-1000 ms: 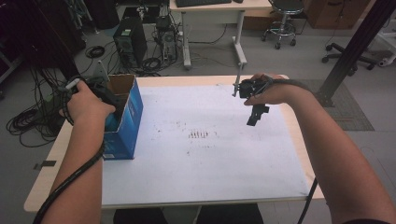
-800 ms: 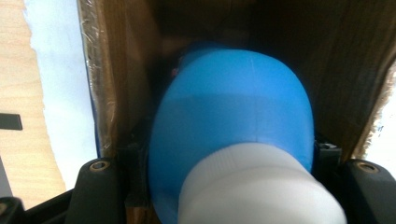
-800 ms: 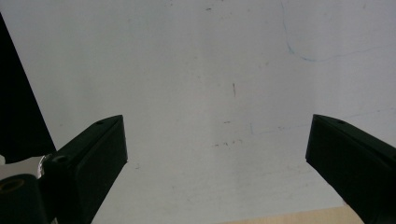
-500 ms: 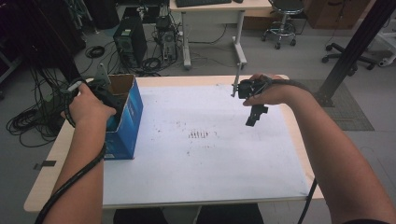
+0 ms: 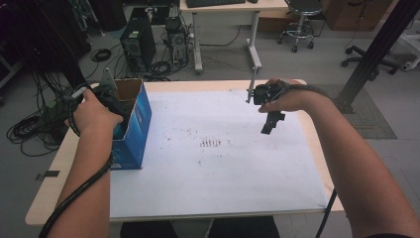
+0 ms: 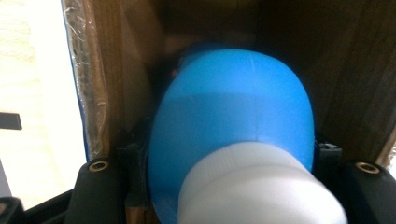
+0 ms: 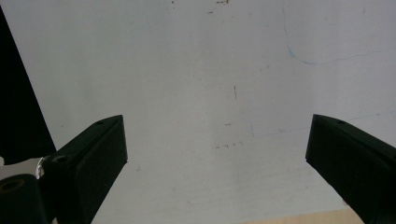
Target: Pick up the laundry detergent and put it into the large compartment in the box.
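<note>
Inside blue box (image 5: 132,130), left gripper (image 5: 106,96) gripping blue bottle (image 6: 233,112)

My left gripper (image 5: 111,101) points down from my bent wrist, jaws clamped tight. My right gripper (image 7: 217,154) hangs from my outstretched arm, jaws spread wide with nothing between them.

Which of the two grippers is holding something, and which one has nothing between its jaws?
The left gripper, inside the blue cardboard box, is shut on a blue bottle with a white cap. The right gripper is open over the white table sheet.
</note>
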Motion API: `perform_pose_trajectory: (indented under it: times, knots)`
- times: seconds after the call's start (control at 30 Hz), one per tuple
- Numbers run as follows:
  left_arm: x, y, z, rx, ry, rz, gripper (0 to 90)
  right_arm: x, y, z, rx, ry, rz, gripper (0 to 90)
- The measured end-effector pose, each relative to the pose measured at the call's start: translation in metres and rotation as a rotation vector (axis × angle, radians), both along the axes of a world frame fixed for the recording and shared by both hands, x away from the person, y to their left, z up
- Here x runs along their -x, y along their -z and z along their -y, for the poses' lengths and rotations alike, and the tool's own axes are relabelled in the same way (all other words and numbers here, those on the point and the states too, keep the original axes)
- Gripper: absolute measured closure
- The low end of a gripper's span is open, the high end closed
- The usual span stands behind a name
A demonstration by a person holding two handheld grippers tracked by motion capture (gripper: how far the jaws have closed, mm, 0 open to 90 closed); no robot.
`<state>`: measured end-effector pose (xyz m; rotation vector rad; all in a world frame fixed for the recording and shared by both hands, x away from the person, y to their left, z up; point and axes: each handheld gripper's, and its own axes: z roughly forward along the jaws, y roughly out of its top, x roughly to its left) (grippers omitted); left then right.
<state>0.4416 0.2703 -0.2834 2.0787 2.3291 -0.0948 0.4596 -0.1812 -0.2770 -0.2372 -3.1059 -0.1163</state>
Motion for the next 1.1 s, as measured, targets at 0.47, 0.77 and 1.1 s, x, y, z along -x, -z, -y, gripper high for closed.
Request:
perform_pose_trajectory:
  times: [0.47,0.77,1.1]
  knots:
    - [0.001,-0.003,0.001,0.006,-0.005,0.012,31.3,0.000,0.003,0.003,-0.002,0.005,-0.004,5.2]
    - [0.002,-0.008,0.002,0.002,-0.007,0.019,29.9,0.000,0.005,0.004,-0.008,0.004,-0.005,5.2]
    - [0.007,-0.018,0.006,-0.032,-0.021,0.025,26.3,0.002,0.004,0.005,-0.016,0.001,-0.003,5.2]
